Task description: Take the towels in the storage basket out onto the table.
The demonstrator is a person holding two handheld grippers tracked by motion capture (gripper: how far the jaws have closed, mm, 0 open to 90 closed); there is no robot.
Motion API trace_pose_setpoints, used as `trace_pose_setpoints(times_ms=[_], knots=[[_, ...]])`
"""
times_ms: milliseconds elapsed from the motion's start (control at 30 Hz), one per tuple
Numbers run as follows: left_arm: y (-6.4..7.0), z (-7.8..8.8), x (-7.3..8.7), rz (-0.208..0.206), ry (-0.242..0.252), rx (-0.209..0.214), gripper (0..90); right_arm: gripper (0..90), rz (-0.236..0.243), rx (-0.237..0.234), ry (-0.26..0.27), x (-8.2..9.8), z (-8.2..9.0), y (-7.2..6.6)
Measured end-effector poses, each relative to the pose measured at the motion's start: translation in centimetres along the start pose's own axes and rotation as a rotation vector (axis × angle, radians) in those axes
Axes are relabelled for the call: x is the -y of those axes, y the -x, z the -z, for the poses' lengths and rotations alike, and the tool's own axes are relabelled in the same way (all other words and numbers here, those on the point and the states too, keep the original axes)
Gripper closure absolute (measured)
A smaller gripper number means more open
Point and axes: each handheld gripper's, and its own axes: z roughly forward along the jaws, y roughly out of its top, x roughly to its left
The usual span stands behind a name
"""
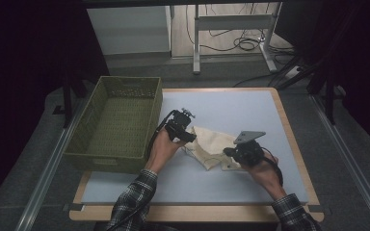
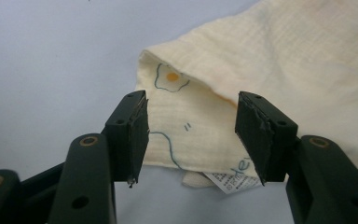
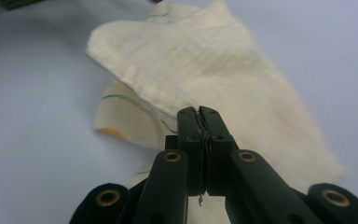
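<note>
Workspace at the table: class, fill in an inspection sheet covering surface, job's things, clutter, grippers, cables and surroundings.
Surface: pale blue table top with wooden edge.
Job's things: cream cloth, folded and rumpled, printed pattern, care label showing.
Clutter: empty green basket on the table's left edge.
Grippers: left gripper open over the cloth; right gripper shut at a cloth fold, pinch uncertain.
Cables: loose cables on the floor.
Surroundings: grey carpet, white table legs.

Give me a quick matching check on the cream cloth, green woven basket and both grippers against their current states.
Things:
1. cream printed cloth
2. green woven basket
3. left gripper
4. right gripper

States:
A. jaws pressed together at a fabric edge
B. jaws apart, a folded corner beyond them
C. crumpled on the pale blue tabletop
D. at the table's left edge

Pairs: 1-C, 2-D, 3-B, 4-A
</note>
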Motion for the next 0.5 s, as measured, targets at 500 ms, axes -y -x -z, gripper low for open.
trace_pose_setpoints(times_ms=[500], knots=[[-1.8,-4.1,0.6,0.072,-0.073,-0.023,49.7,88.0,-0.114,0.165,-0.015,0.7,2.3,7.8]])
